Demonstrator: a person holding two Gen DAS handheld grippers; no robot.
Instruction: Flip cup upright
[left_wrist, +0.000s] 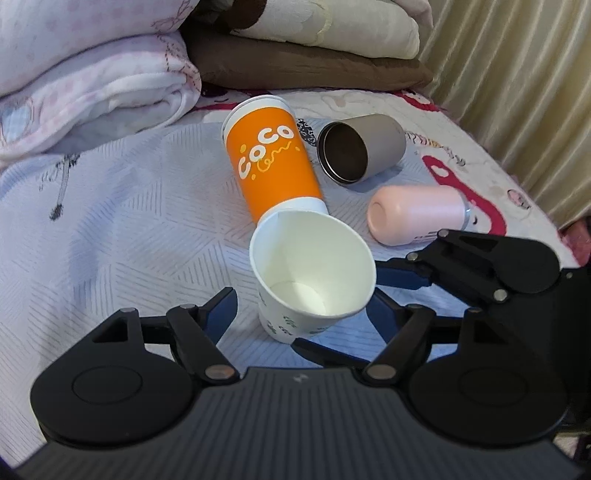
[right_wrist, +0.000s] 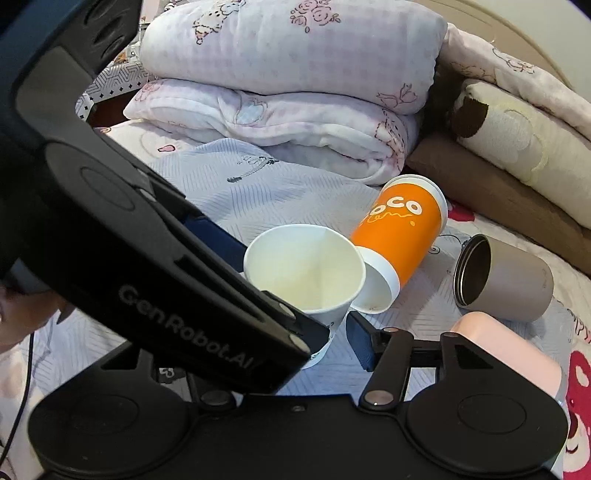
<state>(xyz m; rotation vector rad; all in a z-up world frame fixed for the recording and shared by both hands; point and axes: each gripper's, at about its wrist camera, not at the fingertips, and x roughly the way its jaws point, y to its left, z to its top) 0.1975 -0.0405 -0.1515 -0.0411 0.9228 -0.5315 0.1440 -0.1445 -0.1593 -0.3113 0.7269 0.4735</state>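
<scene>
A white paper cup (left_wrist: 314, 273) with small green prints stands nearly upright on the bed, mouth up, tilted a little; it also shows in the right wrist view (right_wrist: 304, 271). My left gripper (left_wrist: 301, 310) is open, its blue-padded fingers on either side of the cup's lower body, apart from it. My right gripper (right_wrist: 334, 339) is beside the cup; its right finger (right_wrist: 360, 343) shows, the left finger is hidden behind the left gripper's body (right_wrist: 166, 266). The right gripper also shows in the left wrist view (left_wrist: 402, 277), just right of the cup.
An orange "CoCo" cup (left_wrist: 273, 162) lies on its side behind the white cup. A grey metal tumbler (left_wrist: 360, 151) and a pink tumbler (left_wrist: 417, 214) lie on their sides to the right. Folded blankets (left_wrist: 92, 92) and a brown pillow (left_wrist: 303, 62) are stacked behind. A curtain (left_wrist: 517, 81) hangs right.
</scene>
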